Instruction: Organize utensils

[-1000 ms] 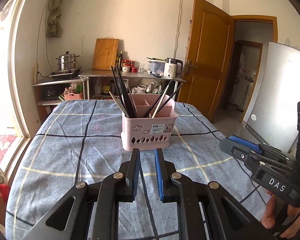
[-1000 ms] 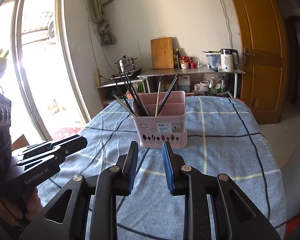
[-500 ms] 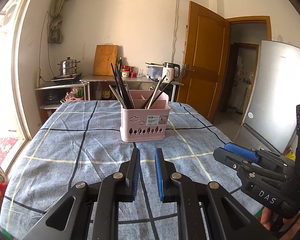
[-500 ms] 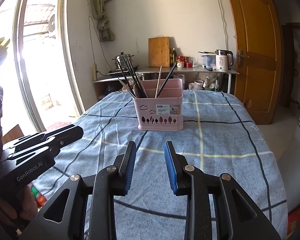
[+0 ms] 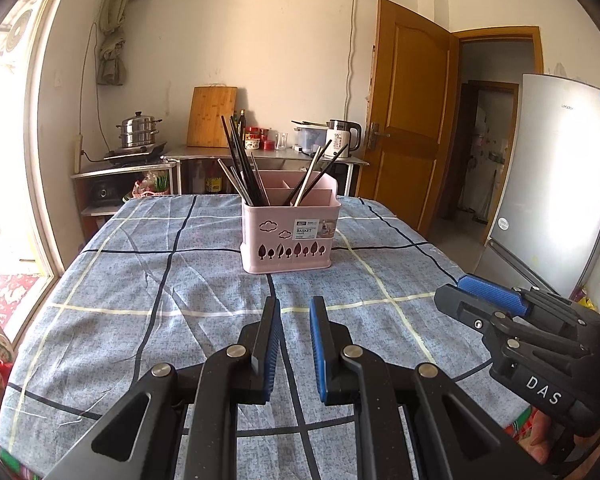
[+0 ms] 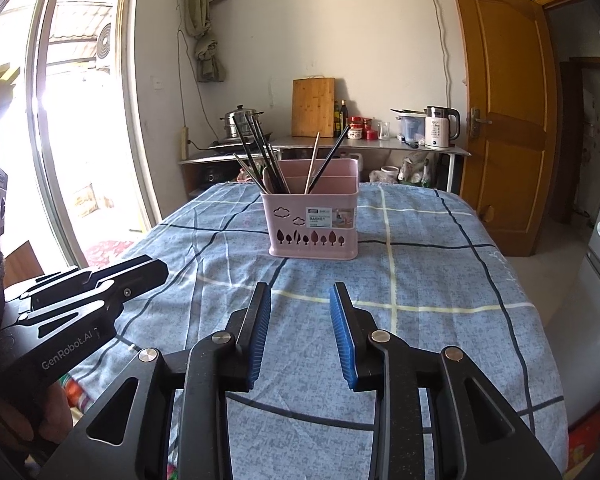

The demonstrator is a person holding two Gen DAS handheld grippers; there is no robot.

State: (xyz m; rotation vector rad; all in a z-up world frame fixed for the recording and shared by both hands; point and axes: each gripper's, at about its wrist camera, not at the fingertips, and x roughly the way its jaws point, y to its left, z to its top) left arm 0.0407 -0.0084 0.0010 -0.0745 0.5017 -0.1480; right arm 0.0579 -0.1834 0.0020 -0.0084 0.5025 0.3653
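Note:
A pink utensil basket (image 5: pixel 288 236) stands upright in the middle of the blue checked tablecloth (image 5: pixel 140 280); it also shows in the right wrist view (image 6: pixel 312 220). Several dark and pale chopsticks (image 5: pixel 240 164) stand in its compartments, leaning left and right; the right wrist view shows them too (image 6: pixel 260 152). My left gripper (image 5: pixel 294 306) is open a little and empty, near the table's front edge, well short of the basket. My right gripper (image 6: pixel 300 292) is open wider and empty, also back from the basket. Each gripper shows from the side in the other's view.
A metal side table (image 5: pixel 268 156) behind holds a cutting board (image 5: pixel 212 116), kettle (image 5: pixel 340 140) and jars. A steamer pot (image 5: pixel 136 132) sits on a shelf at left. A wooden door (image 5: pixel 412 112) and a fridge (image 5: pixel 556 176) stand right. A window (image 6: pixel 80 120) is left.
Both grippers have pulled back from the basket and risen, so it looks smaller and farther. The right gripper's jaws have opened a little wider.

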